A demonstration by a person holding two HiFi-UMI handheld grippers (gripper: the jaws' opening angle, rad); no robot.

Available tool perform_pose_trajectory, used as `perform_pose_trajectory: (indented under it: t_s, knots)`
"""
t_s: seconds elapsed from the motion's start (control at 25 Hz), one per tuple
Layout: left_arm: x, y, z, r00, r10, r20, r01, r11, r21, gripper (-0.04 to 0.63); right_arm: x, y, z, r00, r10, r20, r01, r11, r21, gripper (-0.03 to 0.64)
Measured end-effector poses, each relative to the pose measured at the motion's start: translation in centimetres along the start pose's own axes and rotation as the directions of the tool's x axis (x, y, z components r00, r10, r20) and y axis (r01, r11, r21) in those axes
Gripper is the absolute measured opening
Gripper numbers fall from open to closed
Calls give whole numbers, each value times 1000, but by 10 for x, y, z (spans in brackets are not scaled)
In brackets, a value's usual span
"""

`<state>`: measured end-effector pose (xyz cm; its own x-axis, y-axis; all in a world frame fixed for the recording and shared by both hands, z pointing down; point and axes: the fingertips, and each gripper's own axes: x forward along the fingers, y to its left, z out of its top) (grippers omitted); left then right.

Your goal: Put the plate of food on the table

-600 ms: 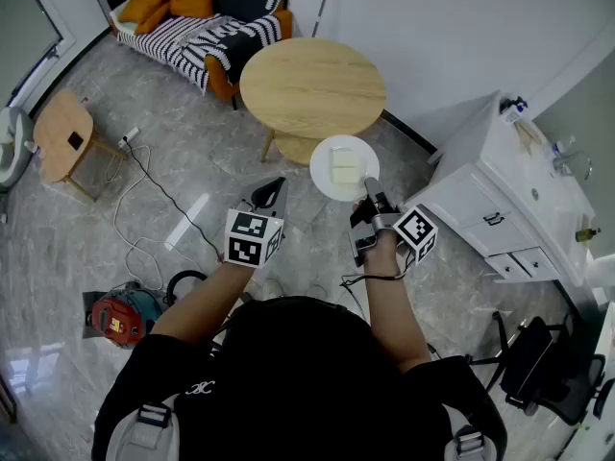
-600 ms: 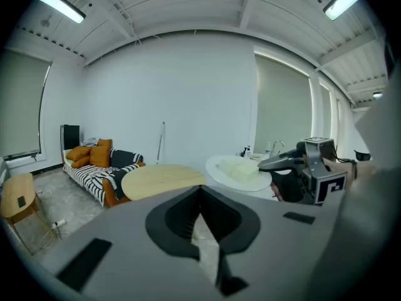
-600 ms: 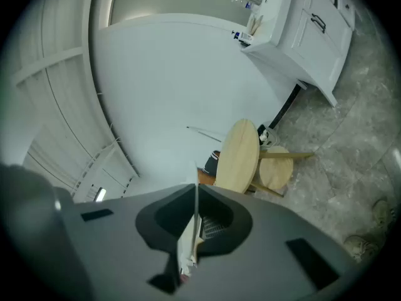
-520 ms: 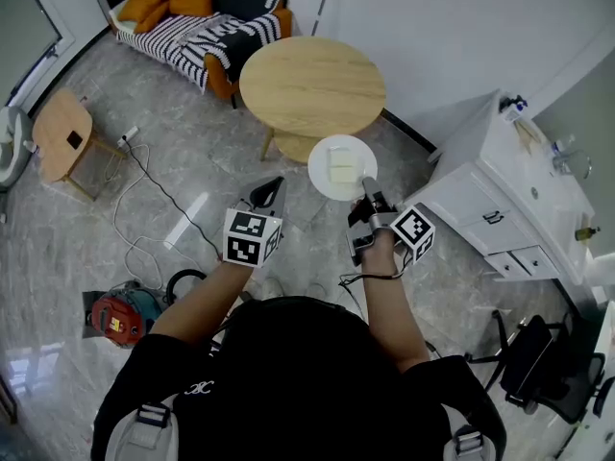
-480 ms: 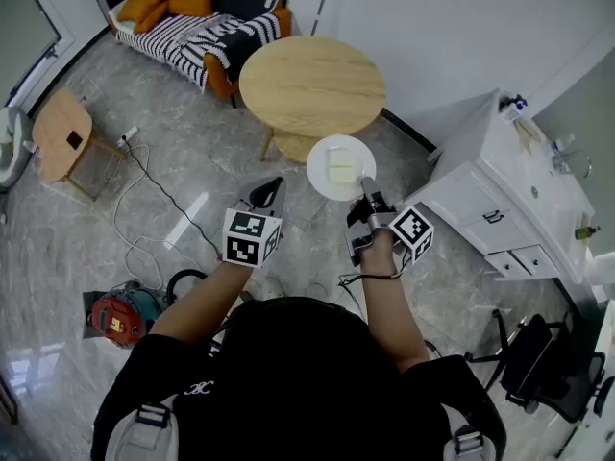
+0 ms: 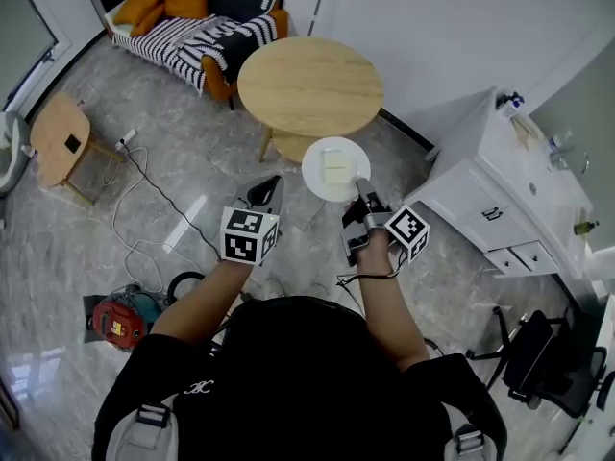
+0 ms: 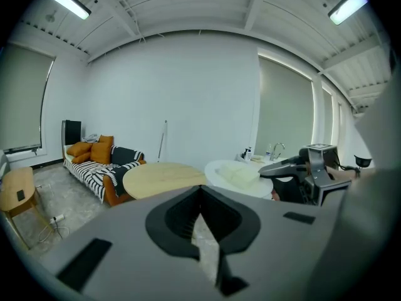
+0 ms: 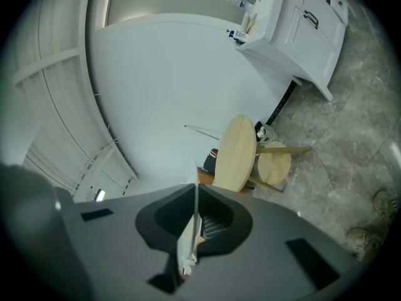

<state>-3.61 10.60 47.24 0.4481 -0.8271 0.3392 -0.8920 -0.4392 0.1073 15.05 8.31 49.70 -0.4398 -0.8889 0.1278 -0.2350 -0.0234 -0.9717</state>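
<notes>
Where the plate is: white round plate (image 6: 315, 176) carrying a pale block of food (image 6: 335, 168), held in the air just off the near edge of the round light-wood counter (image 6: 309, 86), not on it.
Right fingers: my right gripper (image 6: 360, 182) pinches the plate's rim, on the side away from the counter.
Left fingers: my left gripper (image 6: 272, 186) is pressed together on nothing, near the counter's near edge.

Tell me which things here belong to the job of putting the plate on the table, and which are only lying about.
Belong to the job: plate of food, held by its rim in the shut right hand-held gripper; round wooden table.
Just lying about: striped sofa; small side table; floor cable; red machine; white cabinet.
</notes>
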Motion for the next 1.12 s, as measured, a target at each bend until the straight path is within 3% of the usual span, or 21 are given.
perform_pose_trajectory:
  t_s: [0.64, 1.12]
  knots:
    - [-1, 23, -6, 1000, 14, -7, -14, 1000, -28, 8, 15, 5, -15, 1000, -9, -28, 8, 1000, -17, 20]
    - [-7, 53, -3, 1000, -5, 11, 5, 1000, -11, 8, 32, 12, -41, 1000, -9, -23, 8, 999, -34, 20]
